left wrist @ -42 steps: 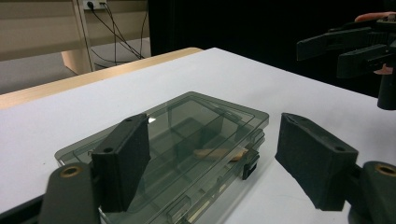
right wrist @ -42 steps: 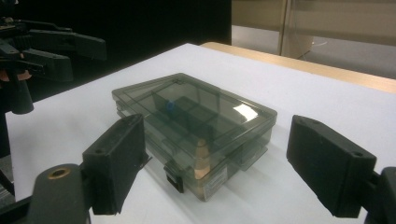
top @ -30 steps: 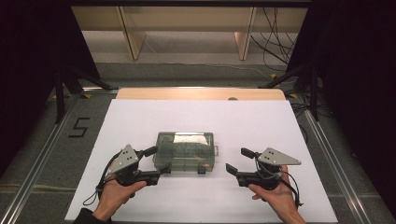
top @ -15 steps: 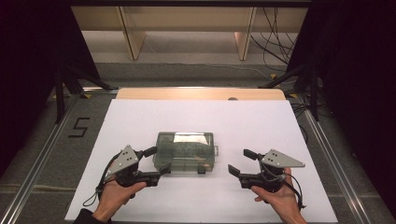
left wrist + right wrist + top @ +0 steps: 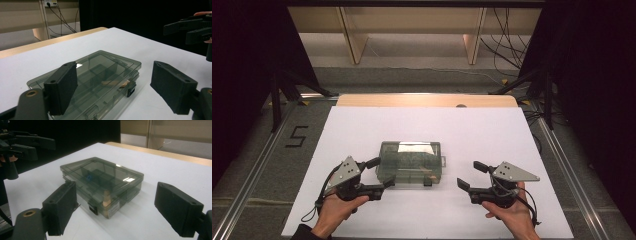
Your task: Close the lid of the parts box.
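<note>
A smoky see-through compartment box (image 5: 411, 163) lies with its lid down in the middle of the white table (image 5: 492, 130). Through its lid (image 5: 100, 67) I make out dividers and a tan, stick-like piece inside; from the other side the box (image 5: 102, 181) shows a black latch on its front wall. My left gripper (image 5: 378, 173) stands open right at the box's left end, its jaws straddling the near left corner without clamping it. My right gripper (image 5: 470, 175) is open too, a short way off the box's right end, with nothing between its jaws.
A bare wooden strip (image 5: 427, 100) borders the table's far edge. Shelving legs (image 5: 354, 42) and cables (image 5: 507, 35) sit on the floor beyond it. A "5" mark (image 5: 296, 136) lies on the floor at the left, and dark stands flank both sides.
My right gripper has drifted slightly toward the near edge of the table. The left gripper and the box have stayed where they were.
</note>
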{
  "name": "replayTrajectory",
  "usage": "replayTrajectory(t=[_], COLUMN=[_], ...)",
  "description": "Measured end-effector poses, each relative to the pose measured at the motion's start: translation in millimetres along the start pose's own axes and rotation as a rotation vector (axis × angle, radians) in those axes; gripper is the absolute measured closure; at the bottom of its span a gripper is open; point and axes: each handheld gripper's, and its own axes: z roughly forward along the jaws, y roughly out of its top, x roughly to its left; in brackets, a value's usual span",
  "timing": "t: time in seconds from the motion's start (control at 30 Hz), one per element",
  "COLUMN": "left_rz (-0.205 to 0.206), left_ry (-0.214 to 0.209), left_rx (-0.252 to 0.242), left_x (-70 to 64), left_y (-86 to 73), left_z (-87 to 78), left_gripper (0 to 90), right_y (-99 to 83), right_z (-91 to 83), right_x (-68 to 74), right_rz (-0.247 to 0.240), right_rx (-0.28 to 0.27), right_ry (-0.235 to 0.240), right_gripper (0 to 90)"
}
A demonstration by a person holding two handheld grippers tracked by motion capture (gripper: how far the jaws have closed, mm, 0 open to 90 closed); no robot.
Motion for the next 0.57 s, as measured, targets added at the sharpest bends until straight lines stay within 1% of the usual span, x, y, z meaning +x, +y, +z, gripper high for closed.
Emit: replayTrajectory(t=[0.13, 0.2, 0.27, 0.3, 0.33, 0.4, 0.47, 0.57], left_rz=[0.0, 0.0, 0.004, 0.006, 0.002, -0.005, 0.004, 0.005], left_ry=[0.001, 0.0, 0.0, -0.008, -0.006, 0.0, -0.001, -0.001], left_rx=[0.0, 0.001, 0.003, -0.002, 0.0, 0.007, 0.01, 0.01], left_x=[0.2, 0.2, 0.4, 1.1, 0.9, 0.3, 1.0, 1.1], left_y=[0.0, -0.1, -0.1, -0.4, -0.6, -0.6, -0.5, -0.5], left_z=[0.0, 0.1, 0.2, 0.9, 1.0, 0.8, 1.0, 1.2], left_gripper=[20.5, 20.4, 20.4, 20.4, 20.3, 20.3, 20.2, 20.2], right_y=[-0.2, -0.6, -0.4, -0.2, -0.1, -0.2, -0.4, -0.6], right_z=[0.3, 1.1, 0.7, 0.3, 0.1, 0.5, 0.9, 1.3], right_x=[-0.2, 0.1, 0.1, 0.0, 0.3, 0.3, 0.2, -0.1], right_rz=[-0.005, -0.004, -0.005, -0.006, 0.0, -0.003, -0.011, -0.014], right_rx=[-0.007, -0.019, -0.009, -0.002, 0.001, -0.002, -0.006, -0.005], right_ry=[-0.002, 0.005, 0.0, 0.0, 0.002, -0.004, -0.002, -0.003], right_gripper=[18.9, 19.0, 19.0, 19.0, 19.0, 19.0, 19.0, 19.0])
